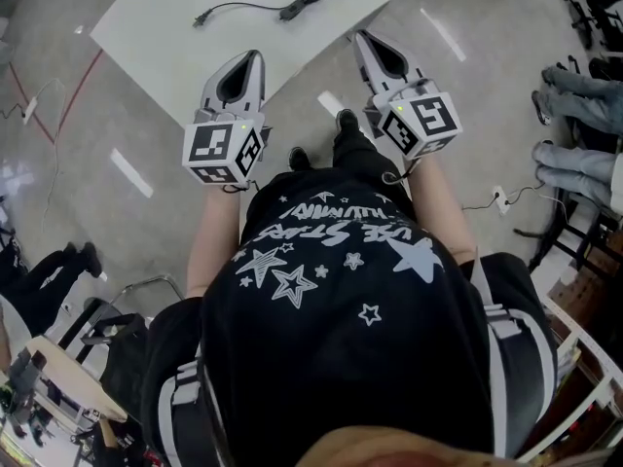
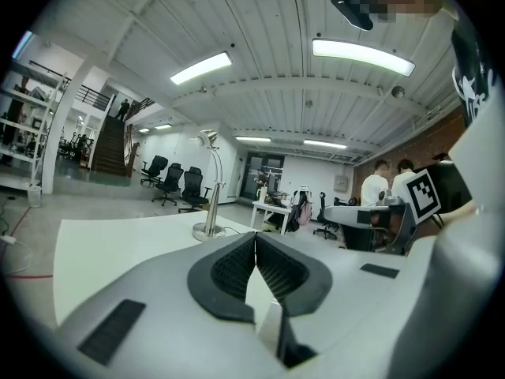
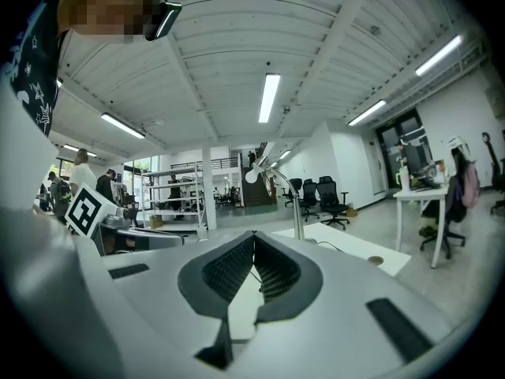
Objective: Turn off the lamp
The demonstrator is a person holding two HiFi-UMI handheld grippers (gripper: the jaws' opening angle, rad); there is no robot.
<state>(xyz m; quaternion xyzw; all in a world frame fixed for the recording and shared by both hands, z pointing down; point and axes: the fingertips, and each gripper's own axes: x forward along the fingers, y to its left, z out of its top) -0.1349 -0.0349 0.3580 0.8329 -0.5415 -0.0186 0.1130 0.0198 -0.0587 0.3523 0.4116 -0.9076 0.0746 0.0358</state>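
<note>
Left gripper: grey jaws with black ribbed pads pressed together at the tips, nothing between them; held about level, its tip over the near edge of the white rectangular table in the head view; right gripper: jaws likewise closed and empty, its tip near the same table edge; both are held by a person in a black star-printed T-shirt standing on the grey polished floor; silver gooseneck lamp stands upright on its round metal base on the table, well apart from both grippers, just left of centre in the left gripper view and just right of centre in the right gripper view; whether the lamp is lit cannot be told; black power cord with an inline switch lies loose on the table beyond both grippers; black office chairs stand on the floor behind the lamp
</note>
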